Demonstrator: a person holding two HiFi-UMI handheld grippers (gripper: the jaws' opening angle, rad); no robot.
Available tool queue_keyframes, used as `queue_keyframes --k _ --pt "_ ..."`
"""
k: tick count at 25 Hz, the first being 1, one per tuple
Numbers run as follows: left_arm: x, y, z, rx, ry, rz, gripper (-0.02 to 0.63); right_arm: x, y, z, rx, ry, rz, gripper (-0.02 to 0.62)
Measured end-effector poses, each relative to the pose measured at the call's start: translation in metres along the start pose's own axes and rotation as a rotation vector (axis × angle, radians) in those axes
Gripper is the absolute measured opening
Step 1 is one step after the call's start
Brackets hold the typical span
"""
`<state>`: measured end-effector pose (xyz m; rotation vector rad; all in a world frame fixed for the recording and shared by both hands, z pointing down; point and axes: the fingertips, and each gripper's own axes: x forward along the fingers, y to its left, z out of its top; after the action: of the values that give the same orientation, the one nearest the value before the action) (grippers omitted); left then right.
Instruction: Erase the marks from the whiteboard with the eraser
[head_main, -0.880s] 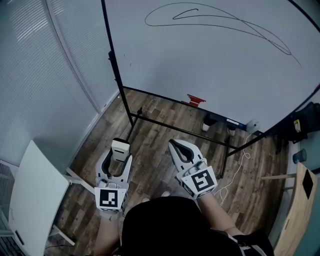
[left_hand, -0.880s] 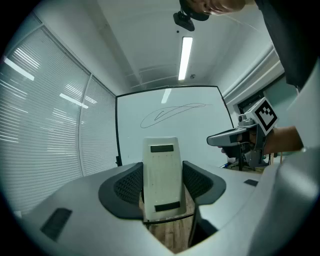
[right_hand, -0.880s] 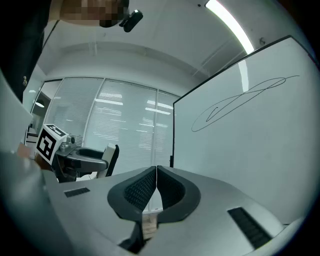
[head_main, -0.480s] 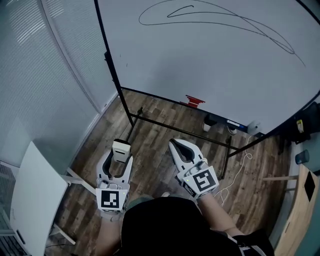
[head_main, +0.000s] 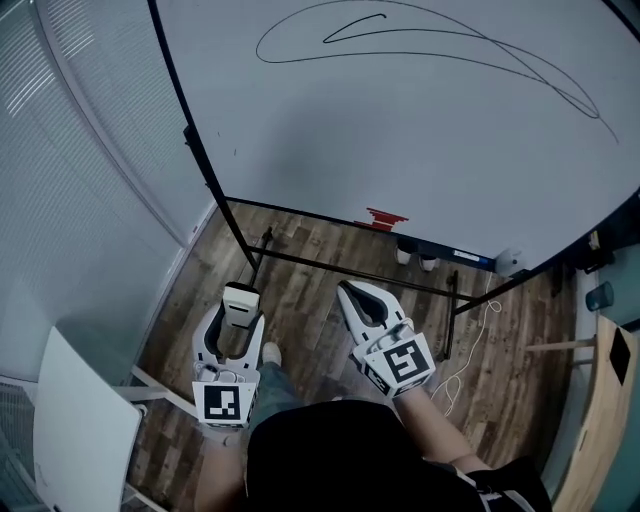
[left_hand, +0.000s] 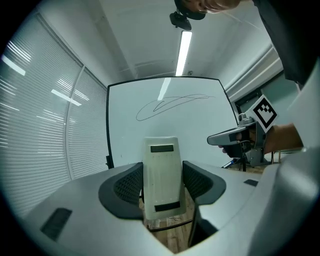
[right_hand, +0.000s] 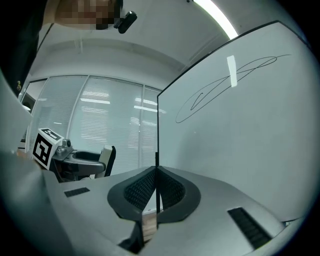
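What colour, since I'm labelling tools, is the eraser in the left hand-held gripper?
Cream-white eraser with two dark strips; clearest in the left gripper view.

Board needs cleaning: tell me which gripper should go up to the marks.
Left. The left gripper is shut on the eraser, which stands between its jaws, pointing toward the whiteboard. The right gripper has its jaws together with nothing in them, so it can't wipe the marks.

no legible text or numbers, none on the whiteboard (head_main: 420, 160)
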<state>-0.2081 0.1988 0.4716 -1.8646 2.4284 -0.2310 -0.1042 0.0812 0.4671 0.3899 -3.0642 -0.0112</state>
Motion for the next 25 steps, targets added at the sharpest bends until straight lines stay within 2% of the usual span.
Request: queue_keyframes --k 2,6,9,13,16,18,25 --pt "0.024 0.02 -0.004 0.017 -0.008 -0.038 0.261 0.024 -0.008 0.002 -0.001 0.006 -0.037 0.032" --pt "0.078 0.063 0.002 -0.002 -0.044 -0.107 0.261 0.075 -0.024 0.015 -0.019 0.006 -0.12 0.032" --pt "0.118 0.092 0.009 0.028 -0.073 -0.149 0.261 0.108 -0.035 0.022 -0.039 0.004 -0.179 0.032" --pt "0.166 0.122 0.031 0.137 -0.155 -0.226 0.261 0.142 -0.05 0.031 -0.052 0.003 -0.269 0.032" --pt "0.198 0.134 0.05 0.256 -0.21 -0.287 0.261 0.16 -0.061 0.037 -0.064 -0.003 -0.336 0.032" --pt "0.218 0.138 0.061 0.299 -0.24 -0.312 0.261 0.168 -0.068 0.039 -0.077 -0.001 -0.377 0.032" --pt "0.278 0.141 0.114 0.43 -0.367 -0.315 0.261 0.166 -0.096 0.046 -0.096 0.012 -0.52 0.032"
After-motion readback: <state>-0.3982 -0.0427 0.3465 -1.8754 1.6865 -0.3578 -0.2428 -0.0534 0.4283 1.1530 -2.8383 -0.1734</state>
